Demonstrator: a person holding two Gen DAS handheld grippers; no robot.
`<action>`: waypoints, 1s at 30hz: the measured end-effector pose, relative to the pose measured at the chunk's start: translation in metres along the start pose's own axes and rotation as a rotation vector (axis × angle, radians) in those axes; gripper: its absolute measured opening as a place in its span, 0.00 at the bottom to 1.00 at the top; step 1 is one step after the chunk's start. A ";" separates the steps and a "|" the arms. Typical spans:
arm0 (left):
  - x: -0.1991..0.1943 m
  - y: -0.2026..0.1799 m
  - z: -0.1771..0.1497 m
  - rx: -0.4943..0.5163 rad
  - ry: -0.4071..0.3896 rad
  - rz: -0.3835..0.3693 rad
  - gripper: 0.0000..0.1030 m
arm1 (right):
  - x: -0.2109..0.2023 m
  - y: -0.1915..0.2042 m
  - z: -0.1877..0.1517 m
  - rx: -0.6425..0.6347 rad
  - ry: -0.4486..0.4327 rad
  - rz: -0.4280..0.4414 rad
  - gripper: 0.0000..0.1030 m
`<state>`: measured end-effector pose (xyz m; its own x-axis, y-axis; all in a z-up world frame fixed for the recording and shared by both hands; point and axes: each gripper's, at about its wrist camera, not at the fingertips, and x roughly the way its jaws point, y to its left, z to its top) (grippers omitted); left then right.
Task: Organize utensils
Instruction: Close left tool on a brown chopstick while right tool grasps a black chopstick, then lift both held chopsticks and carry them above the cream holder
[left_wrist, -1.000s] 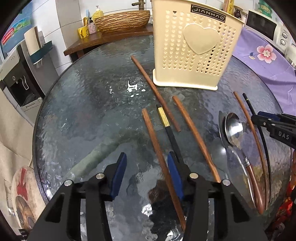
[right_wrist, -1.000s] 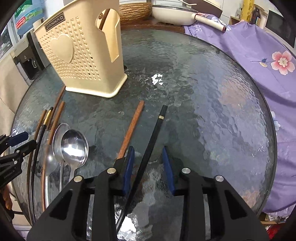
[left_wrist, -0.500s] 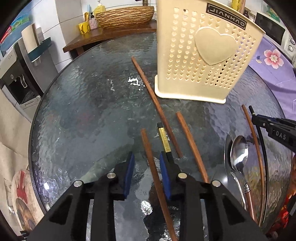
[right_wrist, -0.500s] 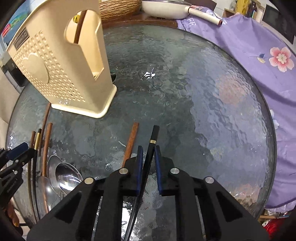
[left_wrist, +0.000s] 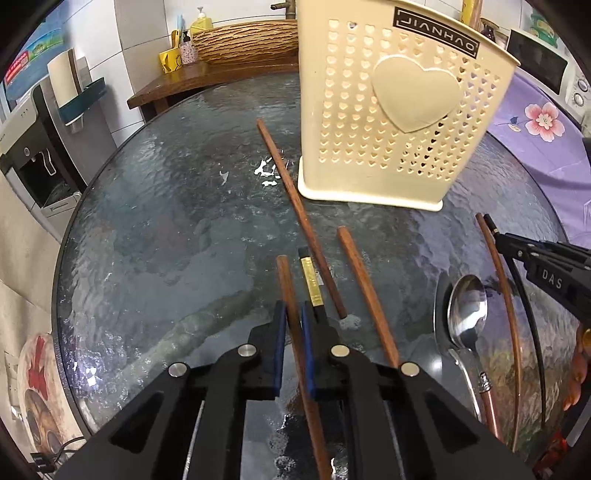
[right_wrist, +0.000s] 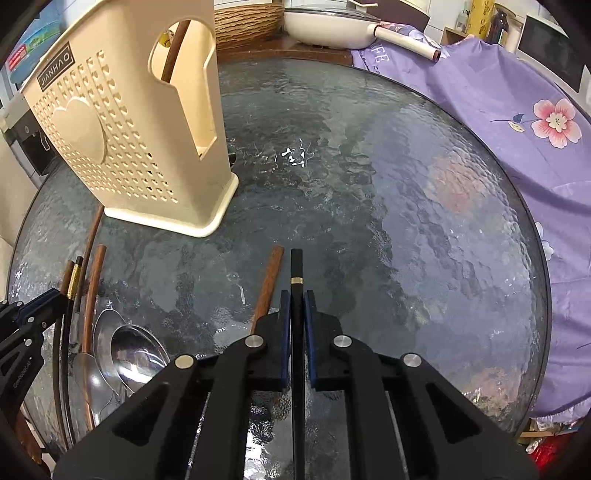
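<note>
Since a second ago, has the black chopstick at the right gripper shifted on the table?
Yes. The black chopstick has swung upright between the closing right gripper, its tip nearer the brown chopstick.

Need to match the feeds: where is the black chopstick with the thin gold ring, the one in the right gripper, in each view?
Left wrist view: black chopstick at the far right edge, beside a brown chopstick, running under the right gripper.
Right wrist view: bottom centre, upright in the picture, clamped between the right gripper's blue pads; gold ring just above them.
Shared landmark: the cream utensil holder with the raised heart.
</note>
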<state>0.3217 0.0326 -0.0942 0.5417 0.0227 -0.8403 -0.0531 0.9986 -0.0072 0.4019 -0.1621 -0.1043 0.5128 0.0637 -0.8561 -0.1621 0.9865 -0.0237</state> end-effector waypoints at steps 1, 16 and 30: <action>0.000 0.000 0.001 0.000 -0.003 0.001 0.08 | 0.000 -0.001 0.000 0.002 -0.003 0.006 0.08; -0.062 0.021 0.033 -0.061 -0.193 -0.073 0.07 | -0.065 -0.028 0.016 0.019 -0.239 0.189 0.08; -0.180 0.026 0.032 -0.029 -0.454 -0.132 0.07 | -0.191 -0.040 0.014 -0.065 -0.470 0.340 0.08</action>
<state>0.2501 0.0562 0.0745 0.8571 -0.0786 -0.5091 0.0206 0.9927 -0.1186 0.3219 -0.2114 0.0674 0.7394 0.4502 -0.5006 -0.4270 0.8885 0.1683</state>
